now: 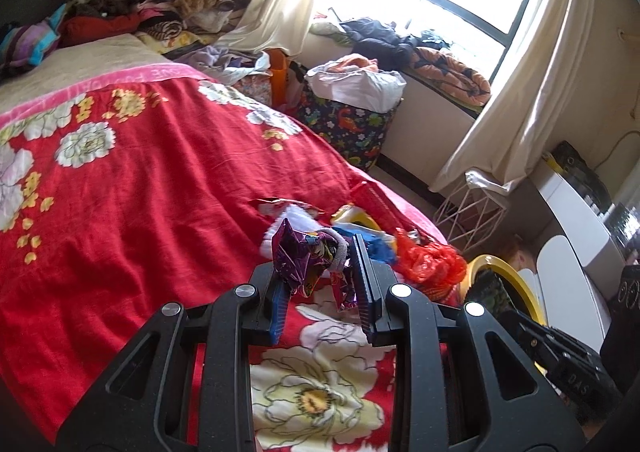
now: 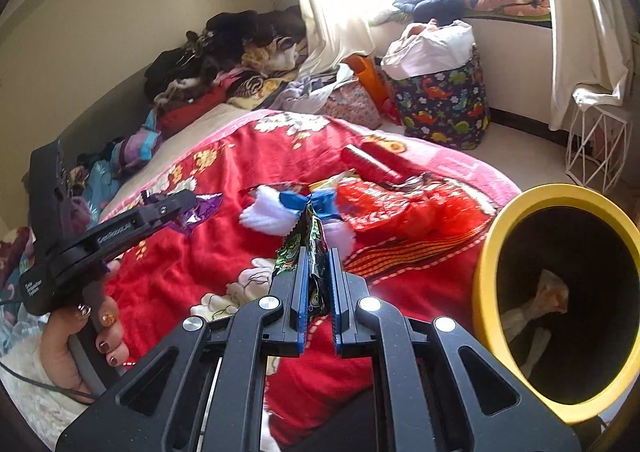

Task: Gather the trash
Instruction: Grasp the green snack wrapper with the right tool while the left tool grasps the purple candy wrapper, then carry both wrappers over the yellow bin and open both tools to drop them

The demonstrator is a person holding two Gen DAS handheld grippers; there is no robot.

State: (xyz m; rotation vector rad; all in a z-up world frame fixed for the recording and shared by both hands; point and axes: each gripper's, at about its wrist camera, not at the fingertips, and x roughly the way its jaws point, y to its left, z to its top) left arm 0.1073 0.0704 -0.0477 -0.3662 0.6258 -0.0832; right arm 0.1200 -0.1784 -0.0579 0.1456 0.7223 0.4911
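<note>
your left gripper [image 1: 320,272] has its fingers clenched on a crumpled purple wrapper [image 1: 298,256], which sits between the two blue pads and bulges up above their tips, lifted clear of the red floral blanket [image 1: 160,188] on the bed. in the right wrist view you can see that same gripper from the side, in your left hand [image 2: 80,336], with the purple foil poking out past its tip over the blanket. your right gripper [image 2: 318,292] is clenched too: its fingers stand nearly together with a green and black wrapper [image 2: 308,240] pinched flat between them, the wrapper standing upright and reaching well above the fingertips. beyond both grippers, toward the bed's foot corner nearest the window, the rest of the litter lies on the blanket: a white and blue fluffy piece [image 2: 272,212], a crumpled red plastic bag [image 1: 430,262] and a red tube-shaped pack [image 2: 374,164] close to the bed's edge. the yellow-rimmed bin [image 2: 486,272] stands just off that edge of the bed, to the right of your right gripper, its mouth facing you, with some pale crumpled scraps [image 2: 536,308] lying inside it. neither wrapper is over the bin's mouth.
</note>
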